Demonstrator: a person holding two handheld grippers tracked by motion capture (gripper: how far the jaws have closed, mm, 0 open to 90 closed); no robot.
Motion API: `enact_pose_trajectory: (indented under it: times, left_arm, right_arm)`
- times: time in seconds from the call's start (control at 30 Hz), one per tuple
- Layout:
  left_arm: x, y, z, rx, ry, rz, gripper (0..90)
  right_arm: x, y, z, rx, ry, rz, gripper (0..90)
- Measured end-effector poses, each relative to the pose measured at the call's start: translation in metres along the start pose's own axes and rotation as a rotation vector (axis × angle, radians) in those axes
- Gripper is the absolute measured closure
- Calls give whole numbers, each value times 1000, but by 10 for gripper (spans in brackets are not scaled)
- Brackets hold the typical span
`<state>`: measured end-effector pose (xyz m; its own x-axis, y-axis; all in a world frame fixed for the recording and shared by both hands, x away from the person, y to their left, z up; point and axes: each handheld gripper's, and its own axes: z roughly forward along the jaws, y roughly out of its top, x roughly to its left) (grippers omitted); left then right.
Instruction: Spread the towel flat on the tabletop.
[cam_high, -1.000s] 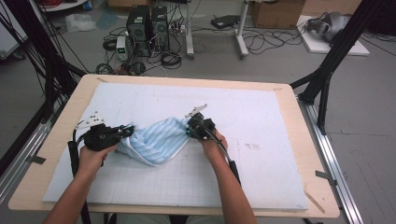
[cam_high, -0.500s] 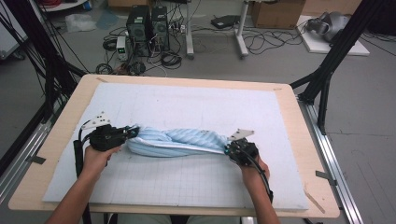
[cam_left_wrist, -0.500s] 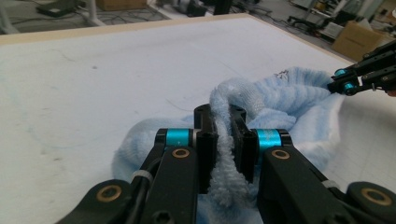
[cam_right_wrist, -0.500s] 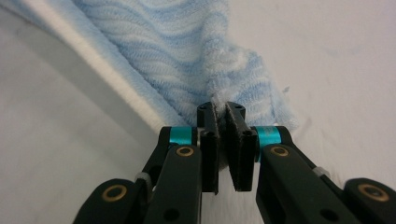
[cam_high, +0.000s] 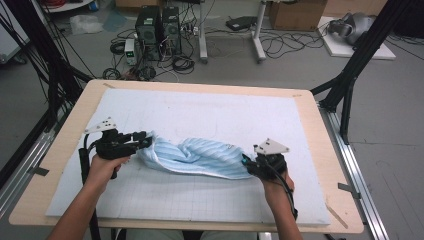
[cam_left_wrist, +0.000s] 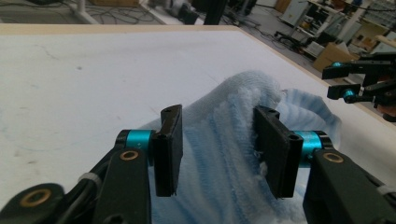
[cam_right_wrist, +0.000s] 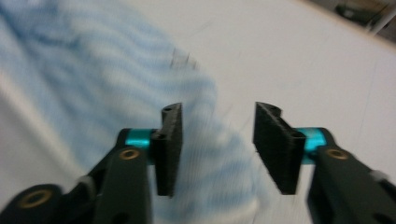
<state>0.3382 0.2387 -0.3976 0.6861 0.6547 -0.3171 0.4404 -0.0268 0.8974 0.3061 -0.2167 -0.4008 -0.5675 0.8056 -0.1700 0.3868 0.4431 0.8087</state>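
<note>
— What has been changed since half a second ago?
— Little: the blue striped towel (cam_high: 195, 157) is kept stretched in a twisted roll across the white mat (cam_high: 210, 115), much as before.
— How are the grippers placed?
— The left gripper (cam_high: 145, 140) is set at the towel's left end, jaws parted with cloth between them. The right gripper (cam_high: 247, 162) is held at the right end, jaws apart.
— And the arms?
— Both forearms are extended forward from the near edge.

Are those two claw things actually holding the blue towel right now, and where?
Neither grips it: the left gripper and right gripper both stand open at opposite ends of the towel.
</note>
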Motion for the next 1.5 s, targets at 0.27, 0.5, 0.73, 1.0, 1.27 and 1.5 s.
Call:
enact_pose_trajectory:
  times: [0.27,0.5,0.73,1.0,1.27,1.5]
  left_arm:
    - [2,-2,3,20,6,27,547]
    - [0,-5,6,44,3,73,756]
    - [1,-5,6,25,35,71,831]
    - [0,-4,6,-6,50,79,838]
    - [4,-1,-1,-100,137,57,436]
    - [6,-1,-1,-101,148,49,424]
  right_arm:
    - [17,43,64,42,99,-82,457]
    - [60,62,82,-26,345,-160,539]
    - [96,69,72,-65,560,-220,508]
    - [129,68,93,14,567,-362,846]
    - [80,84,102,-43,415,-218,878]
    - [26,98,107,-36,262,-83,877]
